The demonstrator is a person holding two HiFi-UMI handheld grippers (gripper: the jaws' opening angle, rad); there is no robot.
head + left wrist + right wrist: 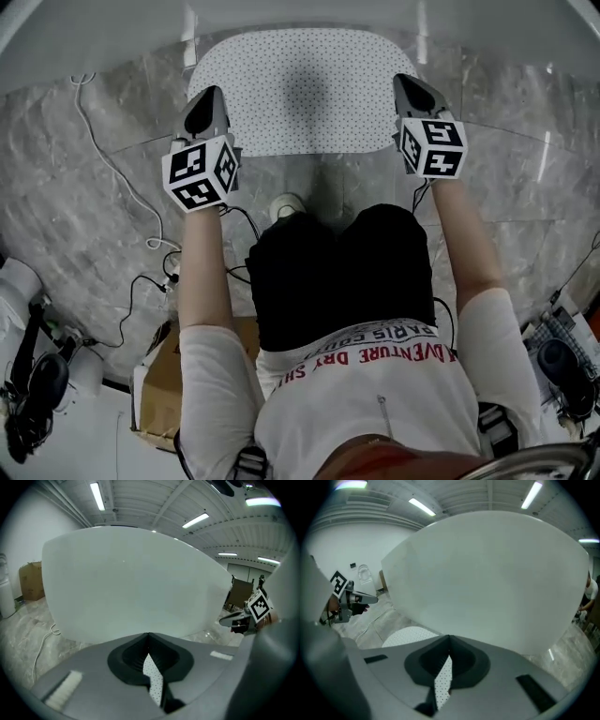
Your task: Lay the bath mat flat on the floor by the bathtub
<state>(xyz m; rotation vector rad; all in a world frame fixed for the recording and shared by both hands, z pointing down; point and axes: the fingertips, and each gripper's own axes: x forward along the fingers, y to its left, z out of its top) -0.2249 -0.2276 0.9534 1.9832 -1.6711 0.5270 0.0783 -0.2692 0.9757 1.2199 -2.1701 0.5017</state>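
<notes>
Bathtub (112,28): white wall across the top of the head view. It filled the middle of both gripper views.

Floor (84,187): grey marble-pattern tiles, taking up most of the head view below the tub.

Bath mat (300,89): white with small dark dots, rounded far corners, upper centre of the head view. It spread from my two grippers toward the tub wall. Its near edge ran straight across between the grippers. I could not tell whether the far end rested on the floor.

Cardboard box (159,375): lower left of the head view, beside my leg.

Left gripper (211,96): upper left of centre in the head view, its marker cube (200,173) just below it. It was clamped on the mat's near left corner. In the left gripper view the jaws met on a strip of dotted fabric (153,679).

Right gripper (407,84): upper right of centre, its cube (431,145) below it. It was clamped on the near right corner. The right gripper view showed the same dotted strip (443,679) pinched between the closed jaws.

White cable (112,159): trailed over the floor at the left of the head view, well clear of the mat.
</notes>
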